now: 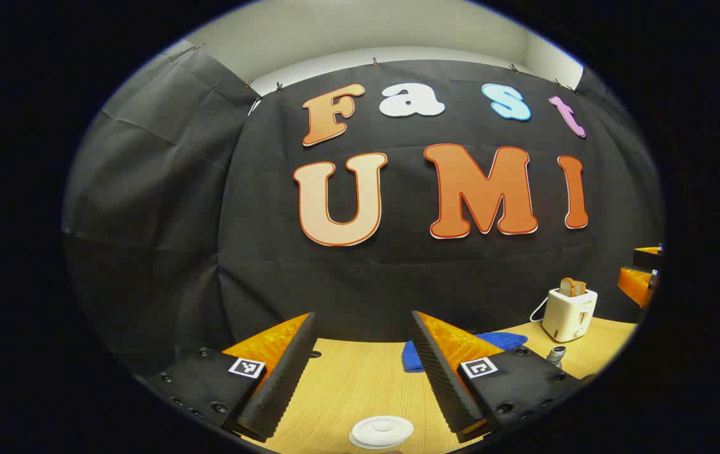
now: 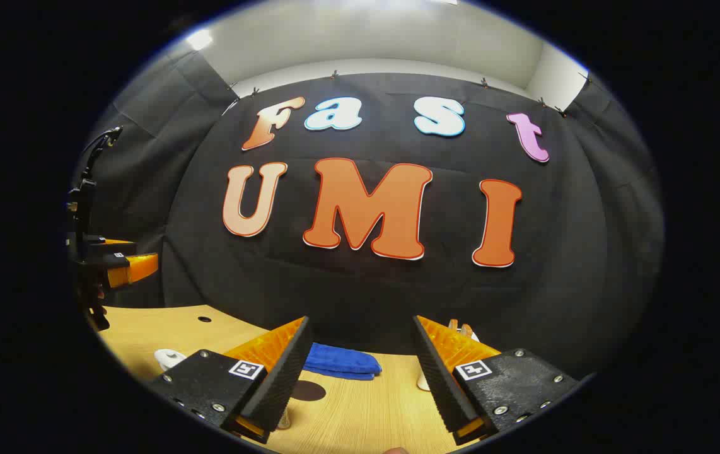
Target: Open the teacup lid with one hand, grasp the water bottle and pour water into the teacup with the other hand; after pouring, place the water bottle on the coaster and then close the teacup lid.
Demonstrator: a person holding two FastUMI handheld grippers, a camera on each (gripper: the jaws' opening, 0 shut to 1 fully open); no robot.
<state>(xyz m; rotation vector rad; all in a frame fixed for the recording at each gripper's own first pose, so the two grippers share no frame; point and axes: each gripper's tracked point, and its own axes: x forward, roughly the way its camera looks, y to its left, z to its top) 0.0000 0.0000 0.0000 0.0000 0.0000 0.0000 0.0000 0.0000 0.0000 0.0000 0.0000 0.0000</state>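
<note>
Left hand-held gripper (image 1: 363,372): raised above the tabletop (image 1: 360,384), levelled toward the booth wall, fingers spread wide, nothing between them. Orange-backed fingers with black ribbed pads (image 1: 287,372).

Teacup lid (image 1: 382,431): white, round, seen directly below and between the left fingers at the lower edge of the left gripper view; not touched by either pad. The cup beneath it is cut off from view.

Water bottle (image 1: 556,355): only its metallic top shows, just past the left gripper's right finger, near the toaster (image 1: 569,312).

Toaster: white, two slices standing in it, at the far right of the tabletop, cord trailing behind.

Blue cloth (image 1: 499,342): folded, lying by the wall; also seen in the right gripper view (image 2: 341,362).

Right hand-held gripper (image 2: 360,372): likewise held level above the tabletop, fingers wide apart, empty.

Coaster (image 2: 307,390): dark round disc on the wood, just beside the right gripper's left finger, in front of the blue cloth.

Left gripper as seen from the right gripper view (image 2: 121,265): at the far left edge, off the tabletop.
</note>
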